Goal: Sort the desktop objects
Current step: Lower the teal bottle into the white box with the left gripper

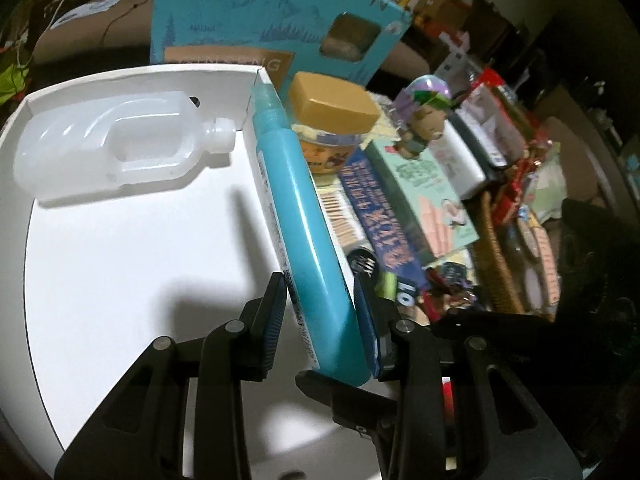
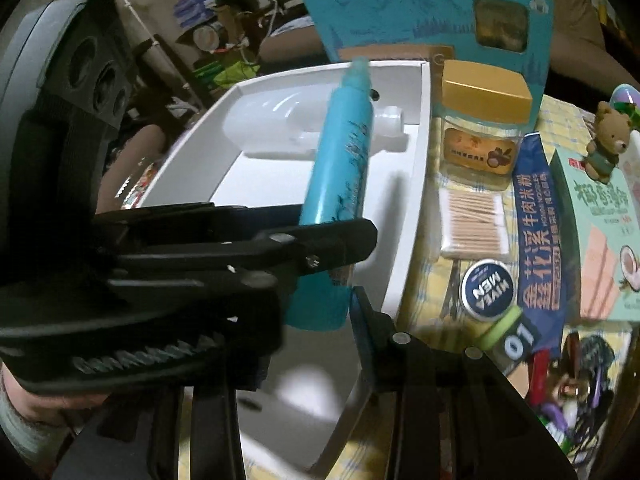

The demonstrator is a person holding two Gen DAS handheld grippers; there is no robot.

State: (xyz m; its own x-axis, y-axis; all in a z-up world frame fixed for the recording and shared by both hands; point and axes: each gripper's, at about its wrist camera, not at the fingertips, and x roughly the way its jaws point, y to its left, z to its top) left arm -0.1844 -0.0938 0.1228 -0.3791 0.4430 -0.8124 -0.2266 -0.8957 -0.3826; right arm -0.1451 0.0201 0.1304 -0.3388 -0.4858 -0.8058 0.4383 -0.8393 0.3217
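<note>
My left gripper (image 1: 320, 312) is shut on a long teal tube (image 1: 304, 224) and holds it over the right wall of a white box (image 1: 120, 264). A clear plastic bottle (image 1: 120, 152) lies on its side at the far end of the box. In the right wrist view the same teal tube (image 2: 340, 184) hangs above the white box (image 2: 404, 240), held by the left gripper's black frame (image 2: 224, 248), with the clear bottle (image 2: 288, 128) behind it. My right gripper (image 2: 320, 344) is open and empty, low at the box's near right edge.
Right of the box lie a gold-lidded jar (image 2: 480, 120), a pack of cotton swabs (image 2: 472, 220), a Nivea Men tin (image 2: 486, 290), a blue noodle packet (image 2: 540, 248), a green biscuit box (image 2: 596, 240) and a bear figurine (image 2: 606, 140). A teal ginseng box (image 1: 272, 20) stands behind.
</note>
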